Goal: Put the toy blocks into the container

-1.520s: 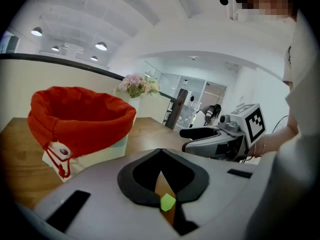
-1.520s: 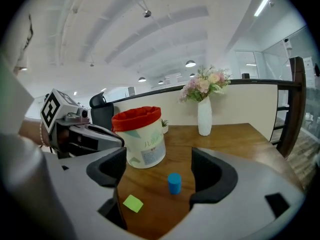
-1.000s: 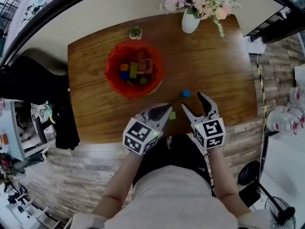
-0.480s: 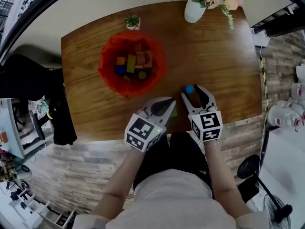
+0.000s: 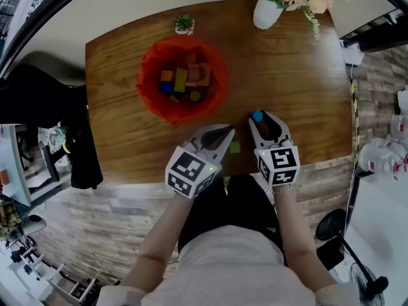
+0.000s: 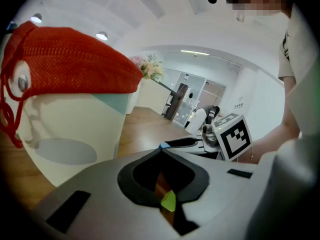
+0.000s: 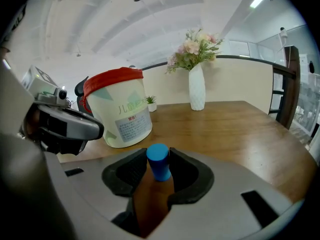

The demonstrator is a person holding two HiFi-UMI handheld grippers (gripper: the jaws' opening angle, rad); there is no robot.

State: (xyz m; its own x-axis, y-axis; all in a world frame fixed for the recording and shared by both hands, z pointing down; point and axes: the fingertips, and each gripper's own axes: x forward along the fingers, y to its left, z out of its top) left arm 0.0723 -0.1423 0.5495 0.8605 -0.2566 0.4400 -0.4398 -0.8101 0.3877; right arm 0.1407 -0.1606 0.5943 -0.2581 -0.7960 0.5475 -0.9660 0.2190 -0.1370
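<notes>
A white tub lined with red mesh (image 5: 148, 69) stands at the table's back left and holds several coloured blocks. It also shows in the right gripper view as a red-rimmed tub (image 7: 122, 116). A blue cylinder (image 5: 257, 116) stands on the table between the tips of my right gripper (image 5: 260, 118). Its jaws are closing, and both pads touch the blue cylinder (image 7: 159, 161). A green block (image 5: 234, 147) lies on the table just right of my left gripper (image 5: 224, 132), whose jaws are shut and empty. The green block (image 6: 168, 201) shows through the slot under them.
A white vase of flowers (image 5: 268, 11) stands at the table's back edge, right of middle. A small potted plant (image 5: 183, 23) sits behind the tub. Both grippers hover near the wooden table's (image 5: 299, 75) front edge. Dark clothing (image 5: 76, 152) hangs left of the table.
My right gripper has moved forward over the blue cylinder and its jaws have narrowed around it. The left gripper has stayed beside the green block.
</notes>
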